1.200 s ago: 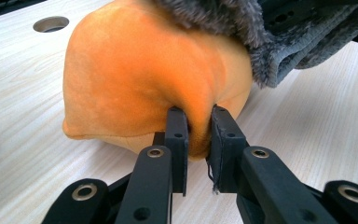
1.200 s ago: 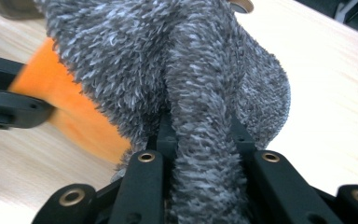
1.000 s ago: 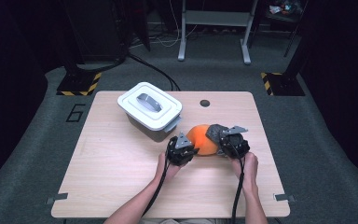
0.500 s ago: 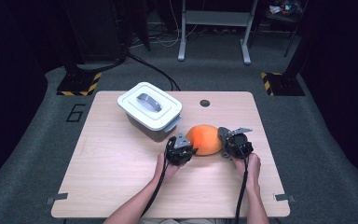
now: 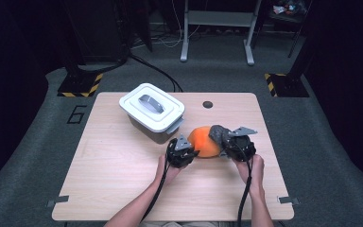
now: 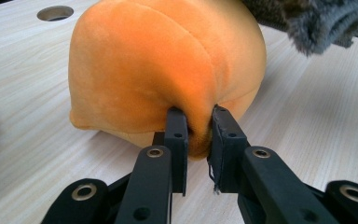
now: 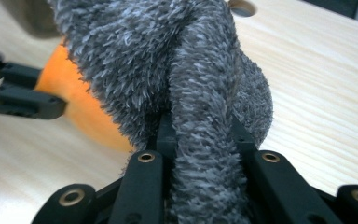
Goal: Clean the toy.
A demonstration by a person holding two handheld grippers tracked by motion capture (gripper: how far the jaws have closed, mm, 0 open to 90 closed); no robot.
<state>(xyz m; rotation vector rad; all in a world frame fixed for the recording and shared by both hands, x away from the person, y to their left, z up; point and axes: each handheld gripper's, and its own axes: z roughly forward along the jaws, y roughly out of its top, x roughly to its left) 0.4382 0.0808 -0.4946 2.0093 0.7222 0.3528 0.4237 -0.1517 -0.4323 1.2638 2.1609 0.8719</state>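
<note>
Orange plush dome [image 6: 168, 70], smooth, seamed: left gripper [image 6: 198, 128] pinches edge; right gripper [image 7: 200, 126] clamps shaggy grey fabric [image 7: 168, 56].

right tool [image 5: 223, 140] | lifted grey fuzzy cloth [image 5: 219, 134] onto orange plush [image 5: 202, 142]

Right gripper [image 7: 200, 135] is clamped on a fold of grey fuzzy fabric [image 7: 168, 60]. Orange plush [image 7: 81, 112] lies behind it, left. Left gripper [image 7: 58, 105] contacts the plush above the wooden tabletop [image 7: 317, 93].
</note>
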